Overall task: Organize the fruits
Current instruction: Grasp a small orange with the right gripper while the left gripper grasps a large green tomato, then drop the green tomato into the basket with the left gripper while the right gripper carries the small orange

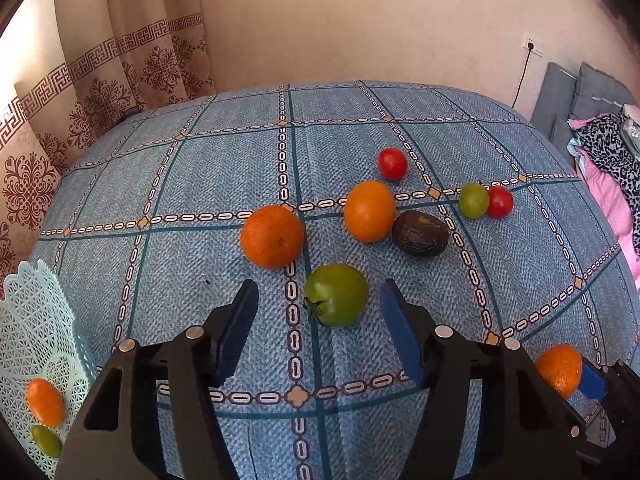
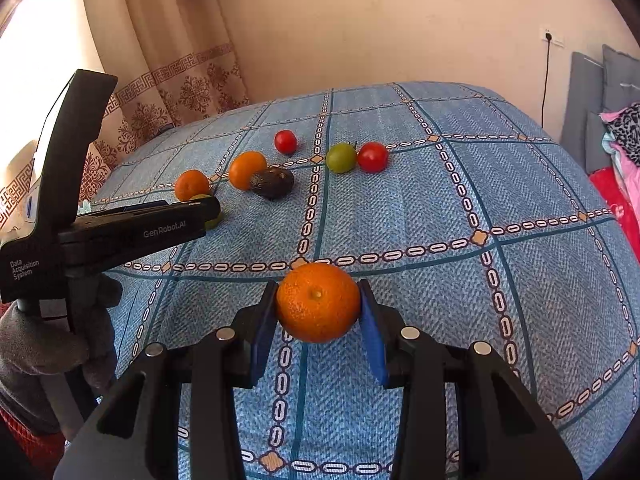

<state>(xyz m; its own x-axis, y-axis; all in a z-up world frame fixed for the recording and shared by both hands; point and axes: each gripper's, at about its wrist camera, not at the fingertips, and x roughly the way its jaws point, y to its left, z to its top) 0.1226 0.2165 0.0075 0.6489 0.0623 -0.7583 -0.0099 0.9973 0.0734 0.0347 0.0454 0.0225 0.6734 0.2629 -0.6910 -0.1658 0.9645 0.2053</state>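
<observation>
Orange mandarin (image 2: 318, 302) clamped midair, green tomato (image 1: 336, 294) on cloth

The right gripper (image 2: 319, 306) grips a mandarin (image 2: 318, 302) between its jaws above the blue tablecloth (image 2: 440, 200).

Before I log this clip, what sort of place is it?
Probably a room in a home, perhaps a bedroom or living room: patterned beige curtains, grey cushions with pink and leopard-print fabric, and a wide surface under a blue checked cloth.
</observation>
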